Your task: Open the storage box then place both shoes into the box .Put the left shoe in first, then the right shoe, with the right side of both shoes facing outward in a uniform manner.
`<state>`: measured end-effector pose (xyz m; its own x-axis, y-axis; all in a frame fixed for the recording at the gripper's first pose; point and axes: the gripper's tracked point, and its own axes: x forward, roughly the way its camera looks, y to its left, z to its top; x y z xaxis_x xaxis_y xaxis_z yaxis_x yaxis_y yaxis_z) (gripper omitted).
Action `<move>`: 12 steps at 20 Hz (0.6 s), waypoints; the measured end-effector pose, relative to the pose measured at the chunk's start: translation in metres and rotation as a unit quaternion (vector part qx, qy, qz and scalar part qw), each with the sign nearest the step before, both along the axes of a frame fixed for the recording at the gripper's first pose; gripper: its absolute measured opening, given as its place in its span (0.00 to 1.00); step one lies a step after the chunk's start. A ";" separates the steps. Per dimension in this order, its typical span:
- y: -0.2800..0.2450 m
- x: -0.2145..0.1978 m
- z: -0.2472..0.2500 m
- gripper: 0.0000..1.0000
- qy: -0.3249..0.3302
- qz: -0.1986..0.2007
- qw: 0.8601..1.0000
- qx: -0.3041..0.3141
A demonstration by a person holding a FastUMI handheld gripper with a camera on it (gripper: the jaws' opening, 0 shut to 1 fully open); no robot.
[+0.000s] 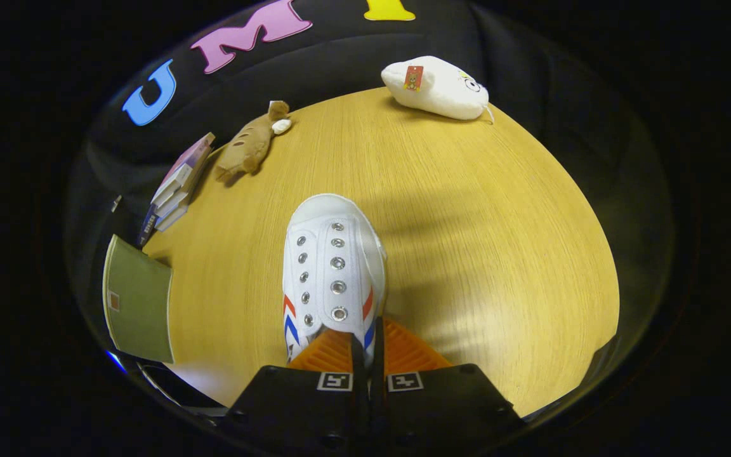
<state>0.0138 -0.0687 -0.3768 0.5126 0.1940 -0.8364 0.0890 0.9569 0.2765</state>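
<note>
**Claw clamped on white shoe**

Claw [367, 352] fingers are drawn close together, pinching the right side wall of a white shoe [330, 266] at its heel end, toe pointing away over the wooden worktop [480, 241]. Far left lie a brown plush toy [251, 145] and a stack of books [178, 184]; a white plush toy [438, 87] sits at the far edge. A green box [138, 299] rests near left.
</note>
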 end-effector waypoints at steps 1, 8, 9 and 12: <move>0.002 0.001 0.003 0.05 -0.005 -0.004 1.000 0.003; 0.021 0.000 0.047 0.05 -0.017 -0.020 1.000 0.014; 0.025 -0.001 0.057 0.05 -0.023 -0.016 1.000 0.007; 0.044 -0.002 0.092 0.05 -0.046 -0.006 0.999 -0.010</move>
<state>0.0118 -0.0243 -0.2850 0.5894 0.1714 -0.7894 0.0760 0.9611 0.2654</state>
